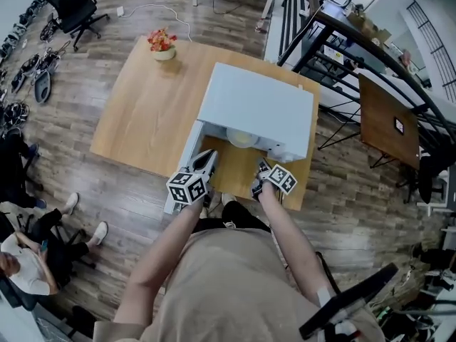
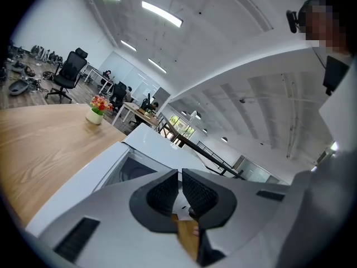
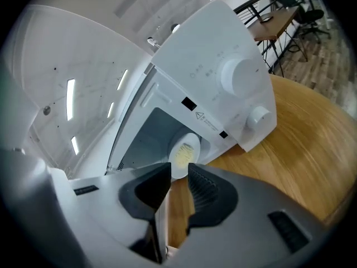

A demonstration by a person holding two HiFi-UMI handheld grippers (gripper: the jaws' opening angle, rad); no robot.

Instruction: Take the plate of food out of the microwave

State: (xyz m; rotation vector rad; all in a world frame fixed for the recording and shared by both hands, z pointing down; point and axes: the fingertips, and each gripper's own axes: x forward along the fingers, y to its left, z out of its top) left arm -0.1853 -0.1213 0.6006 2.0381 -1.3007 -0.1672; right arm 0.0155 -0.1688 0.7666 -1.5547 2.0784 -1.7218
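The microwave (image 1: 260,105) has a smooth white casing with a faint sheen, and the plate (image 3: 184,149) inside looks glossy white. The table (image 1: 142,112) is pale wood with fine grain and a satin finish, and the floor (image 1: 85,191) is darker, streaky wood planks. The left gripper (image 2: 180,175) and right gripper (image 3: 179,169) are matt grey plastic with dark ribbed pads (image 3: 203,192).

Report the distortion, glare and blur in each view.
Head view: strong fisheye bend, even light, the microwave sharp. Left gripper view: dark round vignette, ceiling lights glare white. Right gripper view: same vignette; the plate reads clearly inside the shaded cavity.
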